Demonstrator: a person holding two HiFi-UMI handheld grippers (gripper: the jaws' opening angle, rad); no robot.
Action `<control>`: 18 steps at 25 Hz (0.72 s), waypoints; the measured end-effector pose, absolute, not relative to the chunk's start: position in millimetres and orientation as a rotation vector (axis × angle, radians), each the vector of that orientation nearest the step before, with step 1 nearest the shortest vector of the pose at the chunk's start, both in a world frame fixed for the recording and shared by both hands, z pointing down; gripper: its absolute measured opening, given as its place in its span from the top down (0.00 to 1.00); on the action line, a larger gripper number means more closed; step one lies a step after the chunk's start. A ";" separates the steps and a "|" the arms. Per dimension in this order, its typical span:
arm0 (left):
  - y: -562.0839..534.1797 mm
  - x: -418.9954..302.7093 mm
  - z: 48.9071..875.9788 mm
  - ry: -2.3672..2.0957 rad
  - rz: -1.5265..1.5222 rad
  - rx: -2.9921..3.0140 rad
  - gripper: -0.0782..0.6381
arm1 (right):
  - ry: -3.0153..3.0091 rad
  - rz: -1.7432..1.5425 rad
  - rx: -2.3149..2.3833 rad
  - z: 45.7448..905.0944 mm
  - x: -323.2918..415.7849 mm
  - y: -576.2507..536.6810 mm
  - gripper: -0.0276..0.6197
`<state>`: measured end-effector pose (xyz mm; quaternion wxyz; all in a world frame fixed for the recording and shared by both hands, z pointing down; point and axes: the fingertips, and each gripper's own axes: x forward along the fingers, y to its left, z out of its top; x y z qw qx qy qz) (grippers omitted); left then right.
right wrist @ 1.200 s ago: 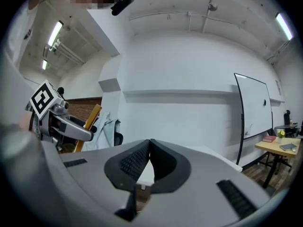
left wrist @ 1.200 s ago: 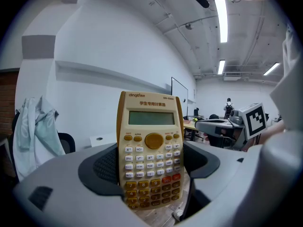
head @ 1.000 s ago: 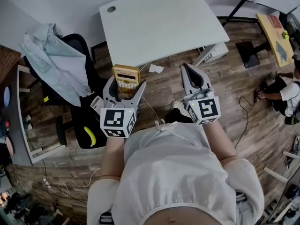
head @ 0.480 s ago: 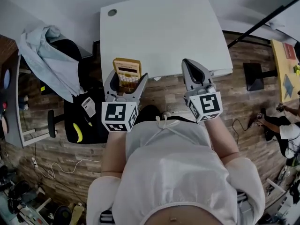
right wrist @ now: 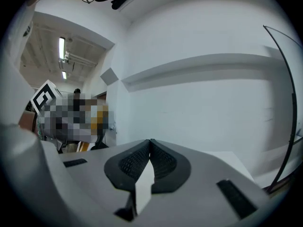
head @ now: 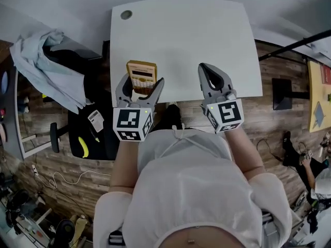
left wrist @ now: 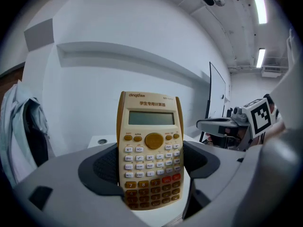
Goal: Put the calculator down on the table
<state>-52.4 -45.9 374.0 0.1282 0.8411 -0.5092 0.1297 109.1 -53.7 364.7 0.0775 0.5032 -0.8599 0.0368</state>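
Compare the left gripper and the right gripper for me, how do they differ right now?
The left gripper is shut on the yellow calculator; the right gripper holds nothing. The left gripper's jaws stand apart by the calculator's width; the right gripper's jaws touch. Both are grey, carry a marker cube and sit over the white table's near edge.

The calculator [left wrist: 150, 155] was a cream-and-yellow scientific model with a grey display, a round orange key, pale upper keys and darker lower rows. It stood upright, keys facing the holder. Its lower half was pinched between the left gripper's [head: 140, 84] fingers [left wrist: 102, 167], over the white table's [head: 186, 35] near edge.
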 end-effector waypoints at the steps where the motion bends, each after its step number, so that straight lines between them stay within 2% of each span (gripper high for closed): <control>1: -56.9 -53.7 379.7 -1.476 0.393 2.437 0.34 | -2.570 0.123 1.501 368.3 107.5 -65.8 0.95; 18: -161.8 -77.2 515.7 -1.332 0.604 2.187 0.34 | -2.454 0.343 1.376 463.6 75.6 -187.7 0.95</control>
